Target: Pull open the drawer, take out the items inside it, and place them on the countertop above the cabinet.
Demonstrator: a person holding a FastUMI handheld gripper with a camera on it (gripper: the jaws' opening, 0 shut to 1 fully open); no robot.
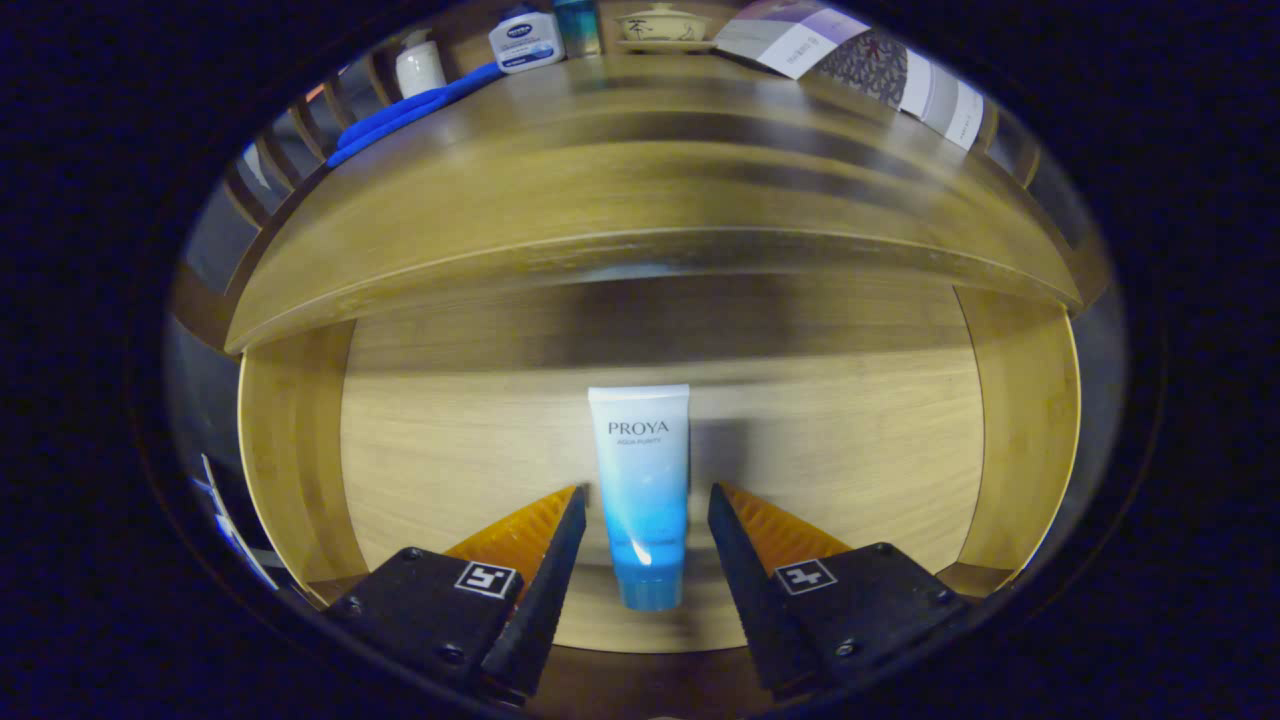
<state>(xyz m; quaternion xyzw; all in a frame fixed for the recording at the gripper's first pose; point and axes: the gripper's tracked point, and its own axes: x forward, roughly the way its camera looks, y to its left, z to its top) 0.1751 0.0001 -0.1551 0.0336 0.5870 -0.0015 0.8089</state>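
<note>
Drawer (300,450) pulled open under countertop (640,180); its wooden floor and side walls in view; gripper (647,510) above it, fingers spread apart, not touching anything. Tube (642,490) lies on drawer floor between the two fingers, cap end toward the gripper, flat crimped end pointing to the drawer's back; a gap shows on each side between tube and finger. On countertop, left to right: blue cloth (410,112) at the left edge; white bottle (420,66) just behind it; white jar (527,40) with blue label; dark bottle (578,25), partly cut off; lidded bowl (662,26) on a saucer; printed boxes (870,65) along the right edge.
</note>
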